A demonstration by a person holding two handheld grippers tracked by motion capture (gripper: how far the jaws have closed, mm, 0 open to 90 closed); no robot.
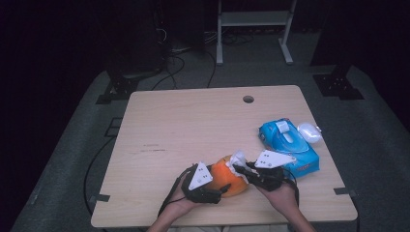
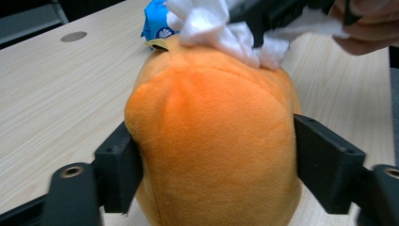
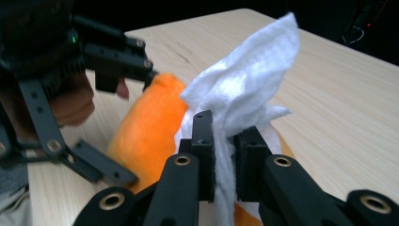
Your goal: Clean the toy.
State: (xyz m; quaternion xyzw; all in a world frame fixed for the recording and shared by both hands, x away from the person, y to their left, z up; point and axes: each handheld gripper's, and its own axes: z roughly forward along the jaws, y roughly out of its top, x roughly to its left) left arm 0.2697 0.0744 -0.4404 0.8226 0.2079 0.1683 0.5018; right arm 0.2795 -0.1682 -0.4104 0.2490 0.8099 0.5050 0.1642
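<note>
The round orange plush toy (image 1: 227, 177) lies near the front edge of the light wooden desk (image 1: 193, 125), whose left and rear areas are bare. A blue tissue pack (image 1: 289, 146) sits just right of it. The left hand-held gripper (image 2: 214, 160) clamps the toy's fuzzy sides. The right hand-held gripper (image 3: 225, 160) pinches a crumpled white tissue (image 3: 249, 89) against the toy's top.

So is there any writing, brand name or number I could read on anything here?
None can be read.
The blue tissue pack bears a red patch in the high view and a small white shell-like emblem in the left gripper view: any print is too small and blurred.
The orange plush toy bears none.
</note>
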